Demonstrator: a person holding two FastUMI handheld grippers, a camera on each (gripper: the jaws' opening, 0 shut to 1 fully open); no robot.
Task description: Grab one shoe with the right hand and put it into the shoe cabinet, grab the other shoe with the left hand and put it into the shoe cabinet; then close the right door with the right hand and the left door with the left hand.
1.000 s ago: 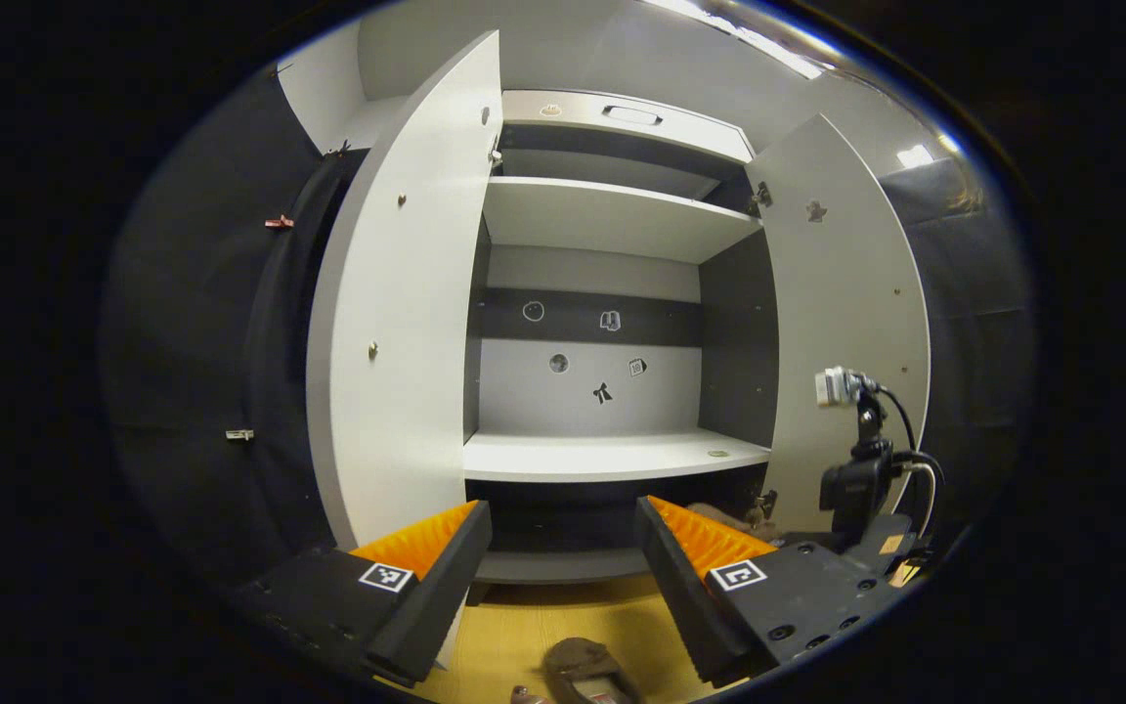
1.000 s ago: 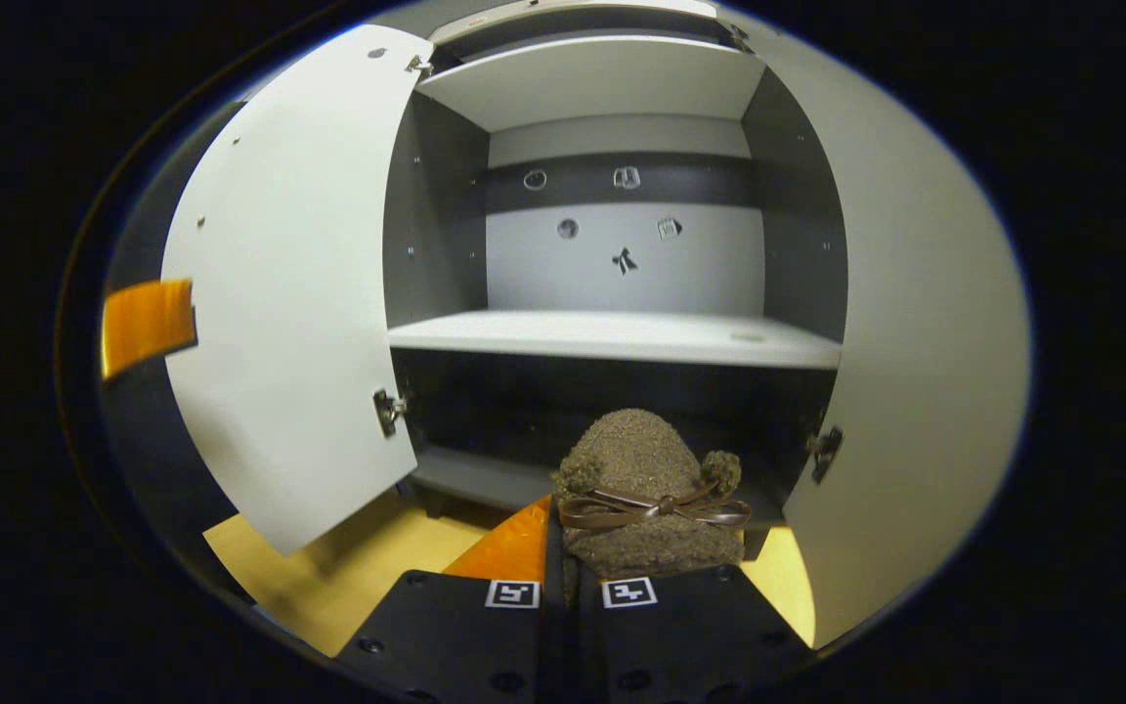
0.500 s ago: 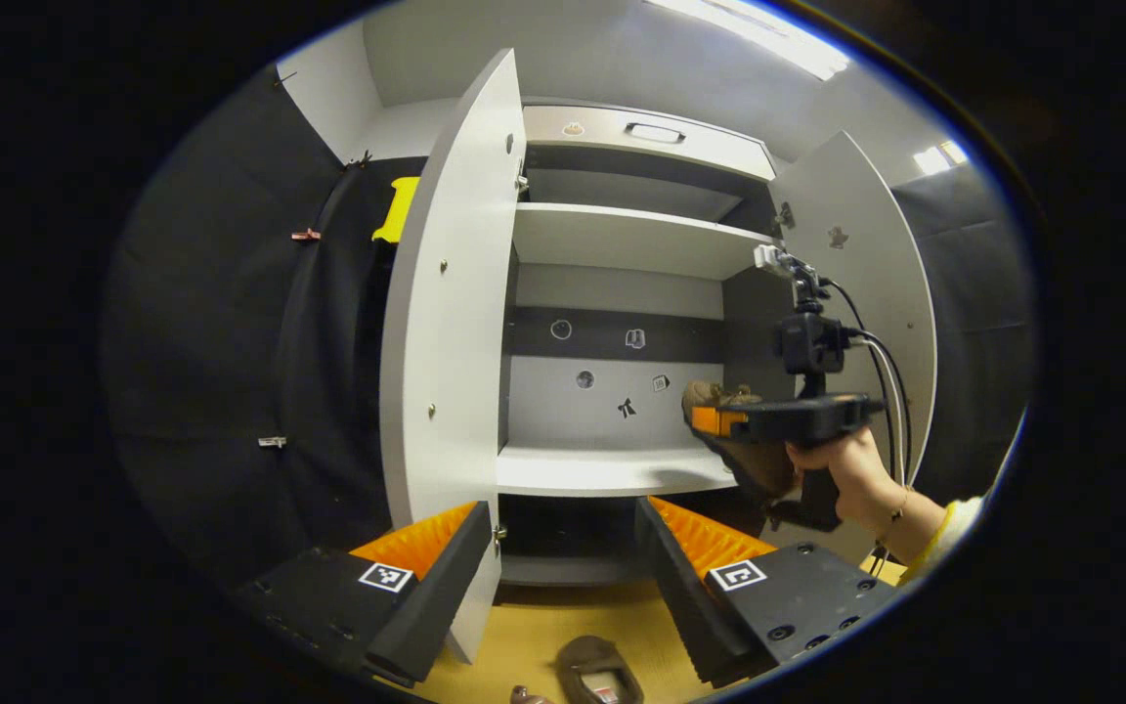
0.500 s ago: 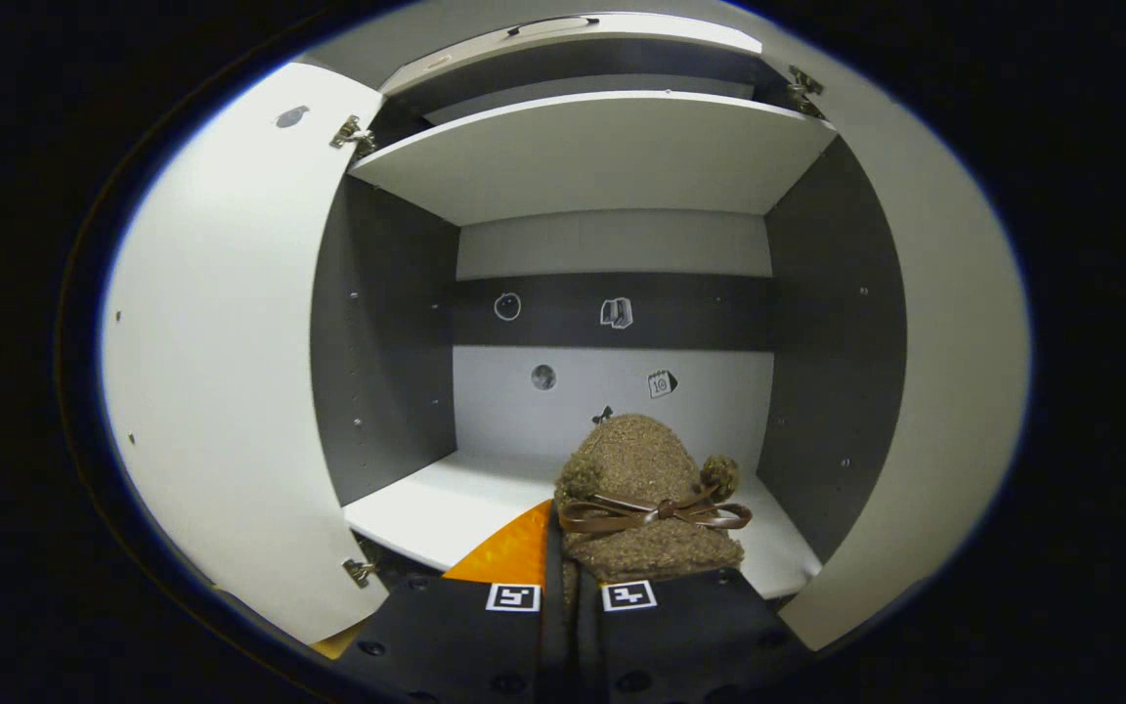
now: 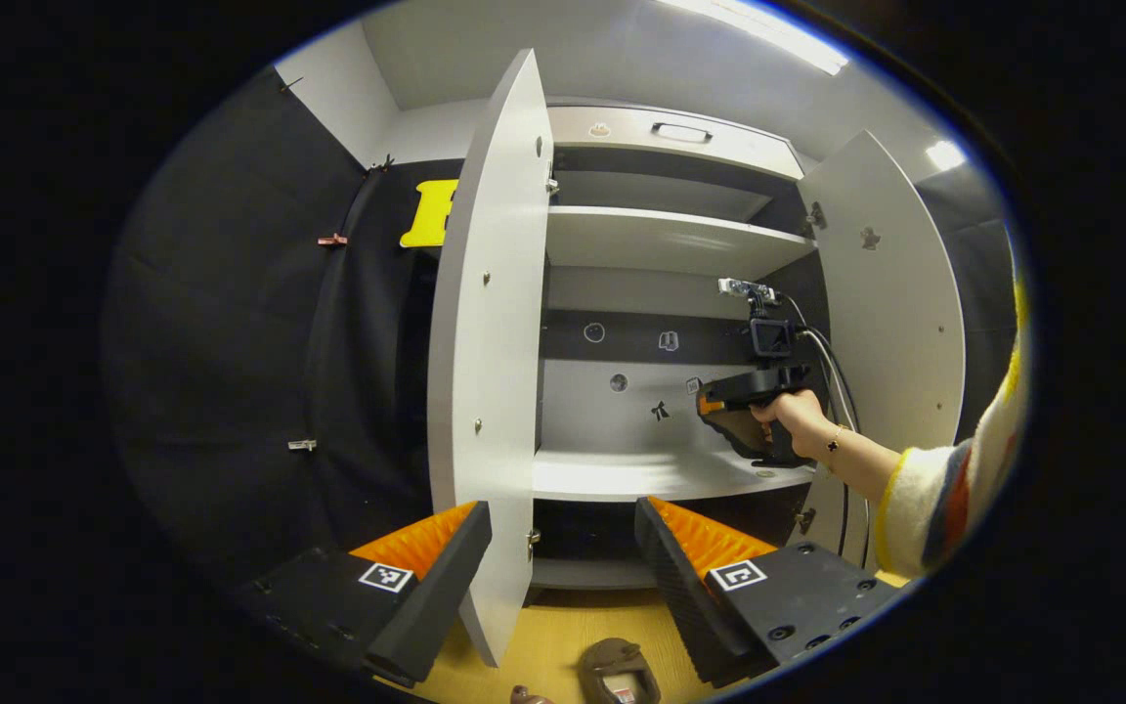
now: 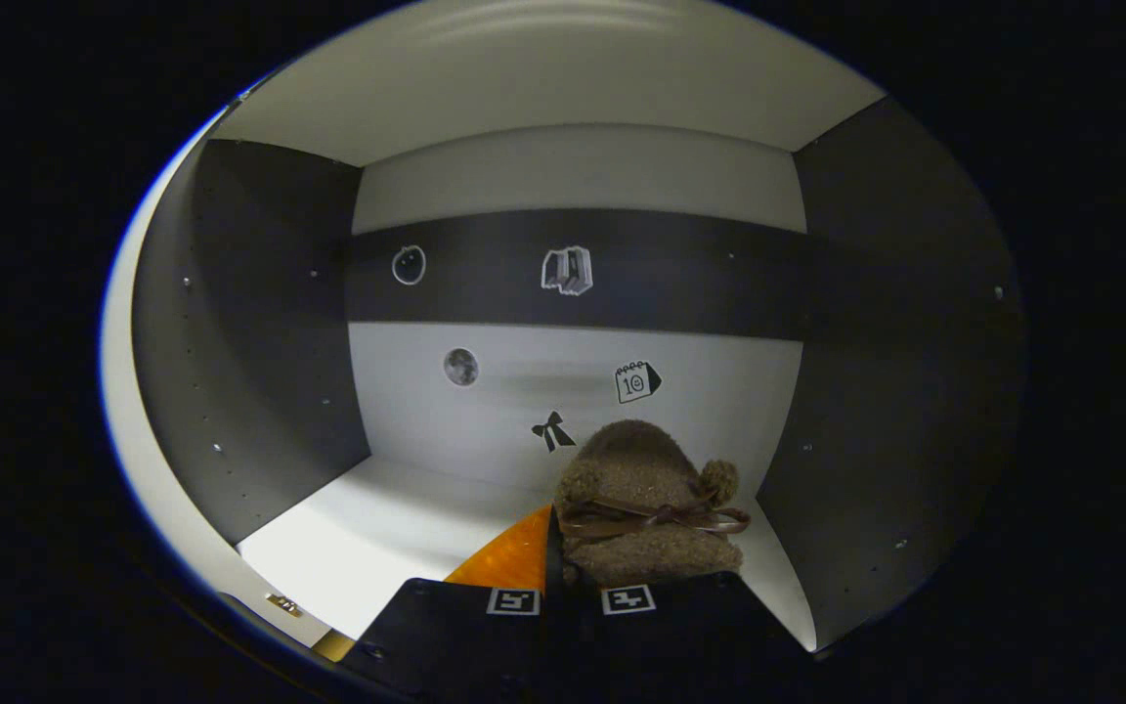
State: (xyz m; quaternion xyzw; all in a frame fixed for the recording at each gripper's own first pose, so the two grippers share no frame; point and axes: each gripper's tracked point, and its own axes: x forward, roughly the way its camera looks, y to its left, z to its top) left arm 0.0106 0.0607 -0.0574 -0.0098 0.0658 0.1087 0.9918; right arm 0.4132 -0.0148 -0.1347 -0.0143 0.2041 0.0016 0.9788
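Observation:
A fuzzy brown shoe [image 6: 646, 494] with a ribbon bow sits between my right gripper's [image 6: 561, 572] fingers, which are shut on it. It hangs inside the shoe cabinet, just above the white middle shelf [image 6: 387, 518] and toward its right side. In the left gripper view, a hand holds that right gripper [image 5: 744, 391] with the shoe [image 5: 739, 430] over the shelf [image 5: 641, 476]. My left gripper [image 5: 563, 548] stands open in front of the cabinet with nothing between its fingers. The other brown shoe [image 5: 619, 671] lies on the wooden floor below it.
Both cabinet doors are swung open: the left door [image 5: 485, 372] edge-on close to my left gripper, the right door [image 5: 890, 323] behind the person's sleeve [image 5: 944, 494]. A higher shelf [image 5: 661, 240] and a dark lower compartment [image 5: 583, 533] are in view. Small stickers mark the back wall [image 6: 573, 391].
My right gripper has risen from the floor level and carried the shoe deep into the middle compartment. My left gripper stays open and has only shifted a little.

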